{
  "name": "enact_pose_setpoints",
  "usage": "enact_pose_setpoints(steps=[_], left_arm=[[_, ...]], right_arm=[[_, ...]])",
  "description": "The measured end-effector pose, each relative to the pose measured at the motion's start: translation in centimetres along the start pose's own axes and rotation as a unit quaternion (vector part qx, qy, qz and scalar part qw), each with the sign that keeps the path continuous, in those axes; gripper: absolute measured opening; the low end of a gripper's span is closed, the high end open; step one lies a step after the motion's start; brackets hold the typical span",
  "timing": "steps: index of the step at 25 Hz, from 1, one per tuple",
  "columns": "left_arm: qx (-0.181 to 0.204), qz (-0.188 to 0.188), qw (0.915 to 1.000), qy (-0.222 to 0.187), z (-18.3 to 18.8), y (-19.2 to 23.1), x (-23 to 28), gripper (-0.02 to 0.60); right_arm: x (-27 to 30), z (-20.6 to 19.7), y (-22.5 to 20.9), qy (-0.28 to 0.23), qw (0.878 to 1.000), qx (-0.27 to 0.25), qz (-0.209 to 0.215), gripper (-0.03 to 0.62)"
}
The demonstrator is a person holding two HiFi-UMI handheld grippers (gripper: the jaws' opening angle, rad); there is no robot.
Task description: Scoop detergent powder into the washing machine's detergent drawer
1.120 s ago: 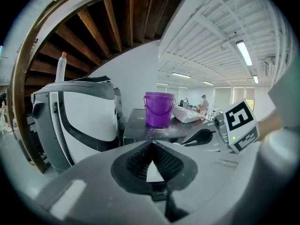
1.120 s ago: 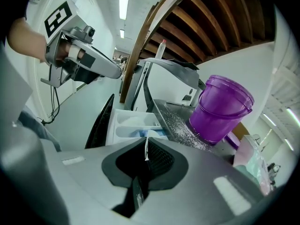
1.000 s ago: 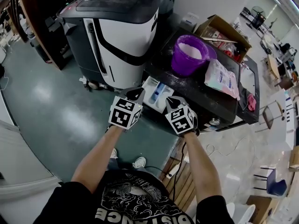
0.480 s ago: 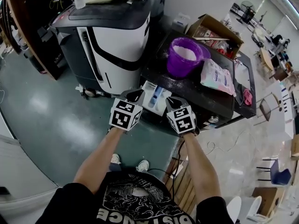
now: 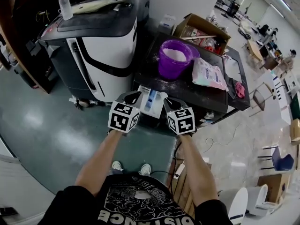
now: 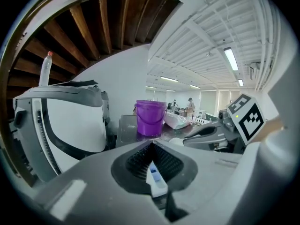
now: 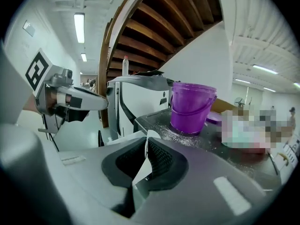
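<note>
A white detergent drawer (image 5: 152,99) with a blue insert sticks out of the front of the black-topped washing machine (image 5: 187,95). My left gripper (image 5: 133,96) sits at the drawer's left edge and my right gripper (image 5: 172,102) at its right edge. In the left gripper view the jaws (image 6: 152,146) are closed around a white and blue piece of the drawer (image 6: 154,175). In the right gripper view the jaws (image 7: 147,139) pinch a thin white drawer wall (image 7: 143,165). A purple bucket (image 5: 174,59) of white powder stands on the machine top, with a powder bag (image 5: 208,74) beside it.
A tall white and black machine (image 5: 101,46) stands to the left with a bottle (image 5: 64,4) on top. A cardboard box (image 5: 201,29) and a pink cloth (image 5: 240,89) lie on the black top. Chairs (image 5: 281,161) stand at the right. Spilled powder dusts the top.
The head view has swung, so the machines and bucket sit further left and lower in the picture. Both grippers stay at the drawer's edges in the same pose.
</note>
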State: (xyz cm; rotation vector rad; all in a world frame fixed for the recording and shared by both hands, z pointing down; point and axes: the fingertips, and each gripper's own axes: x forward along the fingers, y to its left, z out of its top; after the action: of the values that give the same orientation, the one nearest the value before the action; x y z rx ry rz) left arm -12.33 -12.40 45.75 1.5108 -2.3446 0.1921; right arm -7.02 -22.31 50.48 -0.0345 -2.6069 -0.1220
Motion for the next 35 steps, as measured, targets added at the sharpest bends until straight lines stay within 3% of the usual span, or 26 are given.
enact_pose_setpoints(steps=[15,28,35], left_arm=[[0.022,-0.035,0.9991,-0.005,2.5,-0.1,-1.6,0.005],[0.046,-0.032,0.9982,-0.024,6.0,0.9,-3.5,0.005],[0.045,-0.026,0.9979,-0.038,7.6,1.4,-4.1,0.004]], right_arm=[[-4.5,3.9,0.1,-0.066,0.992,0.097,-0.038,0.037],[-9.8,9.0,-0.9,-0.13,0.982,0.108,-0.084,0.037],[-11.3,9.7,-1.7,-0.144,0.979,0.108,-0.1,0.035]])
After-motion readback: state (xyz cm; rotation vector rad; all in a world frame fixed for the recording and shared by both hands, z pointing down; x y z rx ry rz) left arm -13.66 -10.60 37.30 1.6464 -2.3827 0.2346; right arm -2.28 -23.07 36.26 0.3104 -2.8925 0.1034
